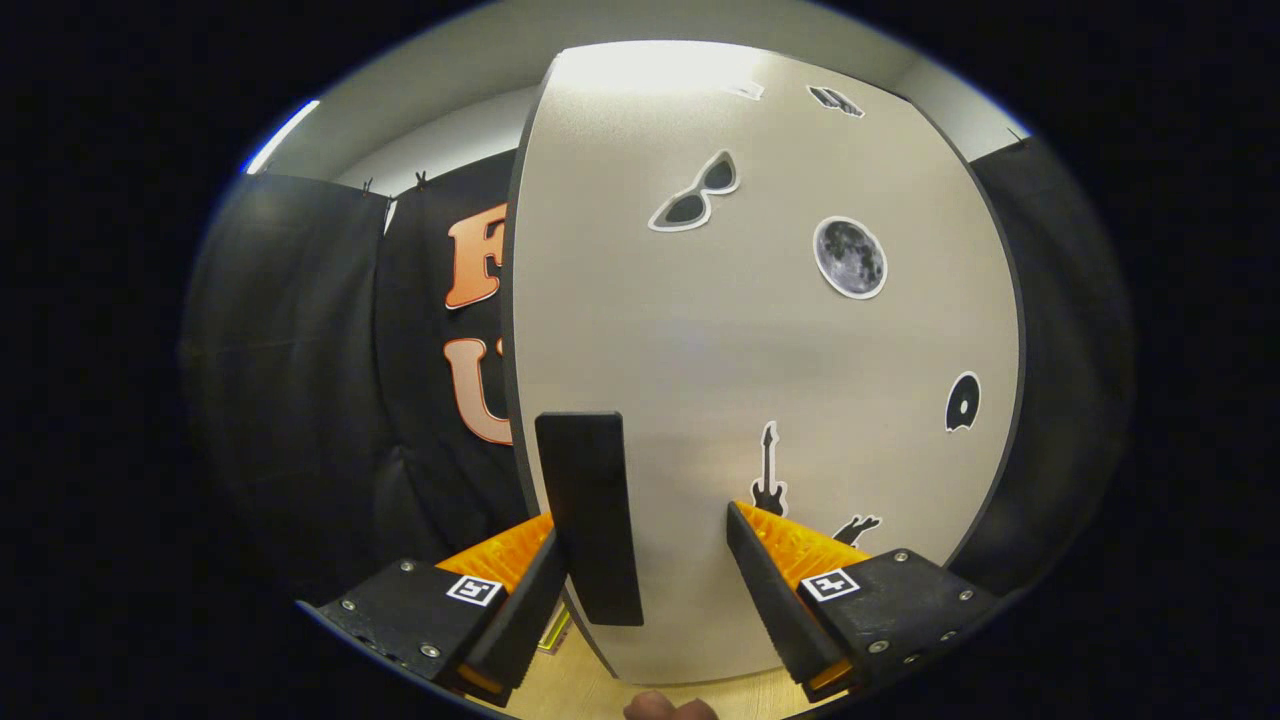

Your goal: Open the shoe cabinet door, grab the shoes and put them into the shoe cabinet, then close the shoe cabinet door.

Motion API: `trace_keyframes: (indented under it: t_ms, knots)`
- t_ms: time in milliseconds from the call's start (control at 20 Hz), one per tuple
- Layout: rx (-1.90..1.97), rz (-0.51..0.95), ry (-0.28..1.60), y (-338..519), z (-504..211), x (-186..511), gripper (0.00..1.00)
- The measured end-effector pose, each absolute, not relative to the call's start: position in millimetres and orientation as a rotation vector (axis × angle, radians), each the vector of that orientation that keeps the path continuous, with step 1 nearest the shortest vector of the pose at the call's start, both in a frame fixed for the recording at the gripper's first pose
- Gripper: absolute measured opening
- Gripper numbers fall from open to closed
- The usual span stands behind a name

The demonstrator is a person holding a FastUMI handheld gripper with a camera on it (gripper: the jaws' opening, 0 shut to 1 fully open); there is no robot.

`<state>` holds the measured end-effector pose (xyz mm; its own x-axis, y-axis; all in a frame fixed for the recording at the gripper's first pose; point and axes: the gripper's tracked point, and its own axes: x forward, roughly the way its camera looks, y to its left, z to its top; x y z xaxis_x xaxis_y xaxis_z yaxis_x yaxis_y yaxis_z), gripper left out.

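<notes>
The jaws (648,545) stand open, the cabinet's dark door handle (590,515) between them, beside the left finger. Just ahead is the pale shoe cabinet door (700,330), carrying sunglasses (697,192), moon (850,257) and guitar (768,470) stickers.

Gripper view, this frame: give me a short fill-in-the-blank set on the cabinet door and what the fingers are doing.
1. The gripper has its fingers spread ____, one on each side of the handle.
2. The dark handle stands on the cabinet door near its ____ edge.
3. The moon sticker sits above the ____ sticker.

Missing words: open; left; guitar
</notes>
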<state>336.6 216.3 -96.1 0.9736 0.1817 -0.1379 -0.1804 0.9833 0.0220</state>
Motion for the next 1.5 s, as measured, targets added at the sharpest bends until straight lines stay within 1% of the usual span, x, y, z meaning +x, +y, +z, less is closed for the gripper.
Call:
trace_keyframes:
  t_ms: [300,500,700,800,1250,1500]
  knots:
    - [0.015,0.131,0.14,217.4,-97.8,341.6,0.93]
    - [0.02,0.139,0.148,217.9,-97.4,340.1,0.93]
    - [0.07,0.182,0.162,220.6,-94.9,325.5,0.93]
    - [0.065,0.182,0.158,217.0,-91.2,309.7,0.93]
    - [0.029,0.083,0.182,183.5,-87.9,209.1,0.93]
    - [-0.003,0.051,0.192,158.5,-83.5,152.9,0.93]
